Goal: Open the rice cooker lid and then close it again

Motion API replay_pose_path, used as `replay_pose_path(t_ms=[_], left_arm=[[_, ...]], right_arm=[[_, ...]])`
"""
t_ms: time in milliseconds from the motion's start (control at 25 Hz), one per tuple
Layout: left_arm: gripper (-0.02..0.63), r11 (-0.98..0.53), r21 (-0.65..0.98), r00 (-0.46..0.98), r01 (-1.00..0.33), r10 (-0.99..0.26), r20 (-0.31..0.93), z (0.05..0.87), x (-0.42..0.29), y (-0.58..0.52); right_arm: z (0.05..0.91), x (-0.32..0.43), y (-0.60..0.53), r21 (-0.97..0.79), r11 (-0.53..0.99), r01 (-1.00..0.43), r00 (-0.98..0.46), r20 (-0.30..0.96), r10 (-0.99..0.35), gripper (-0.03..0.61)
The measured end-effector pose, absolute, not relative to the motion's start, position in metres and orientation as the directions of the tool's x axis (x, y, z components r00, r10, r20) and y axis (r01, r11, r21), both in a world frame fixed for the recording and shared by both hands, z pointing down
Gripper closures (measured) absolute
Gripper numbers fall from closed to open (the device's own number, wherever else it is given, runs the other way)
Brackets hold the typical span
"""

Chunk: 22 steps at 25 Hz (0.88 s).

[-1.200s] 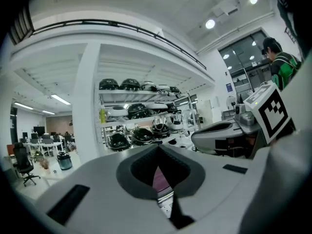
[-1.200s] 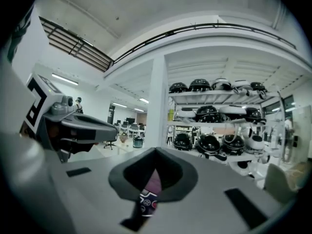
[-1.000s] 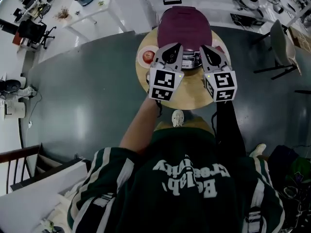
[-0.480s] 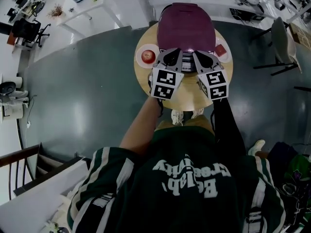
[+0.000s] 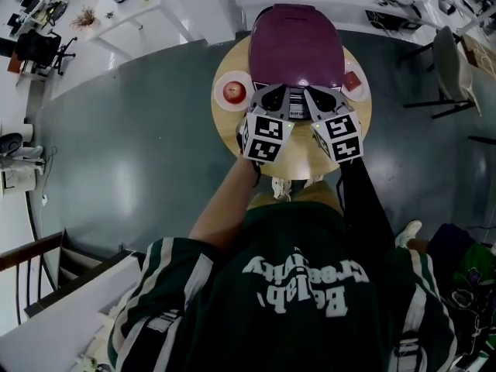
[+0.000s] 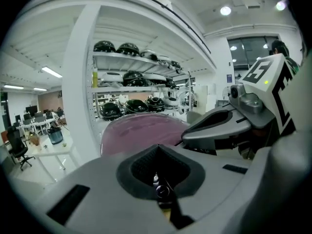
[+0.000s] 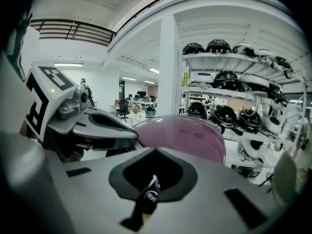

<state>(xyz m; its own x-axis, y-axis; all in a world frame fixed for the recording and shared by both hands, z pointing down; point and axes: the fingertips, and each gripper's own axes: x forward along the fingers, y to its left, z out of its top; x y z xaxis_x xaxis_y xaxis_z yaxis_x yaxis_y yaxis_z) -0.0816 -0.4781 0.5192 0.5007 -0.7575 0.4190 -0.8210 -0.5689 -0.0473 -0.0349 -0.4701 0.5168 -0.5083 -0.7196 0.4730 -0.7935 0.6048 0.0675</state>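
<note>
Here, glossy domed plum rice cooker lid (image 5: 297, 45) at upper centre on a round wooden desk (image 5: 298, 160), left gripper (image 5: 273, 95) and right gripper (image 5: 319, 97) at its front edge, matte grey jaws of both pressed closed

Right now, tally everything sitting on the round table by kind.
Rice cooker: 1
White plate: 1
Red fruit: 1
Small red square item: 1
Total: 4
</note>
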Motion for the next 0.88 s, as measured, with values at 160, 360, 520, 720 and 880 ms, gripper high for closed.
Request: replay_pose_path(t_ms=[160,360,520,720,880], left_arm=[[0.618,-0.558,0.004,0.515,-0.83,-0.763,0.392,0.5215,-0.0857,-0.4757],[0.618,-0.552,0.026,0.517,-0.833,-0.762,0.389,0.5207,-0.0848,-0.4761],[0.619,-0.553,0.034,0.521,-0.833,-0.762,0.386,0.5207,-0.085,-0.4749],[0.618,-0.554,0.043,0.525,-0.832,-0.759,0.385,0.5193,-0.0842,-0.4759],[0.618,-0.555,0.046,0.527,-0.831,-0.758,0.384,0.5196,-0.0835,-0.4769]], right_arm=[[0.5211,-0.0374,-0.4675,0.104,0.594,-0.798,-0.483,0.48,-0.732,0.575],[0.5199,-0.0358,-0.4677,0.091,0.593,-0.8,-0.487,0.479,-0.73,0.575],[0.5201,-0.0354,-0.4666,0.078,0.586,-0.806,-0.485,0.478,-0.732,0.575],[0.5178,-0.0344,-0.4679,0.073,0.584,-0.809,-0.487,0.474,-0.734,0.575],[0.5176,-0.034,-0.4691,0.074,0.581,-0.811,-0.485,0.471,-0.737,0.575]])
